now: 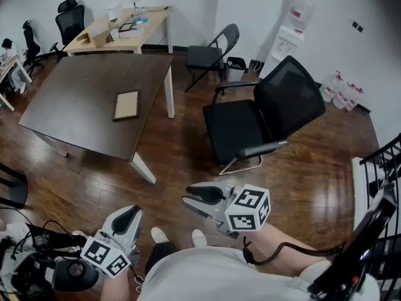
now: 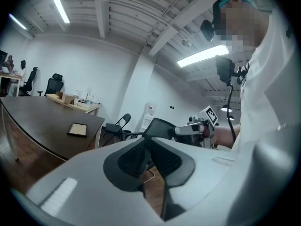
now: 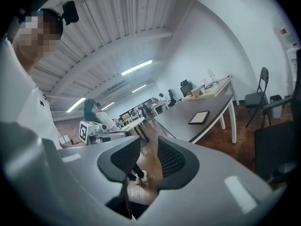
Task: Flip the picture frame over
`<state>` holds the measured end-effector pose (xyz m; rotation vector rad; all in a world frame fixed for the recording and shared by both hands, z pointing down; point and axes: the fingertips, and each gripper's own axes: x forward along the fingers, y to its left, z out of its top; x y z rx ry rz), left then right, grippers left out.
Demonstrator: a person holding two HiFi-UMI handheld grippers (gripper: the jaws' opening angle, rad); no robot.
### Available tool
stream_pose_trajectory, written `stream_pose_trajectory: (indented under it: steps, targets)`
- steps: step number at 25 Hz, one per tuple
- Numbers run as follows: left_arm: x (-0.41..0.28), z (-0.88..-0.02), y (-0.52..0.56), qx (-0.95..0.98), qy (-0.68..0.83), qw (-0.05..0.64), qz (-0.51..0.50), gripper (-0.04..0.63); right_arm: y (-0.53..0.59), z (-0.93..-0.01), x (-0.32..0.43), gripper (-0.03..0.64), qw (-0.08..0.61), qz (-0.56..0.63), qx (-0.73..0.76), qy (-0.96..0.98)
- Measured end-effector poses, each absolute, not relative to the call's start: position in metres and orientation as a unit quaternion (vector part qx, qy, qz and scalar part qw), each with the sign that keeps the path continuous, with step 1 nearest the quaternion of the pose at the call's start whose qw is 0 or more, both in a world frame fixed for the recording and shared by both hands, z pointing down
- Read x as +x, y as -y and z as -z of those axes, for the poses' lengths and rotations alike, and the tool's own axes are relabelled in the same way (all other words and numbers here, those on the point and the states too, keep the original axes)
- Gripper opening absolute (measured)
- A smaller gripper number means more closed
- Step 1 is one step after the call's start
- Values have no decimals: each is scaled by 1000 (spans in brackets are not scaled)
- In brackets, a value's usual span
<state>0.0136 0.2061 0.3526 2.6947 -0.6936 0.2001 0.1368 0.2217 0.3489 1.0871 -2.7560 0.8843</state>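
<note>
Two dark ribbed pads (image 2: 131, 157) of the left gripper (image 2: 147, 142) meet at their tips in its own view, pressed together with nothing between them. The right gripper (image 3: 145, 147) differs: its pads (image 3: 171, 159) stand a little apart, and only wooden floor and the person's white shoes show through the narrow gap (no object sits there).

Both tools are held low and close to the person's body in the head view. There the left gripper (image 1: 128, 219) is at lower left, with its marker cube nearest the camera. The right gripper (image 1: 202, 199) is just right of centre, pointing left, with a black cable trailing from it. Under them lies the brown plank floor (image 1: 188, 149), with the pair of white shoes (image 1: 160, 234) between the two tools.

The small rectangular picture frame with a light wooden border (image 1: 126, 105) lies flat on the dark brown table (image 1: 75, 99), right of the middle of the top and well apart from both grippers. Each gripper view shows it as a small flat panel on that same tabletop.

A black mesh office chair (image 1: 263, 118) stands to the right of the table, nearer the person. Beyond it are a dark folding chair (image 1: 210, 55) and a pale wooden desk (image 1: 119, 30) carrying boxes.
</note>
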Motion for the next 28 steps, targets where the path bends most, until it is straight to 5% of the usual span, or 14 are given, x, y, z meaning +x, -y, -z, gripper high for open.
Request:
stream_pose_trajectory:
  steps: [28]
  targets:
    - [9, -378, -244, 939, 278, 186, -82, 40, -245, -349, 142, 100, 32, -247, 333, 909]
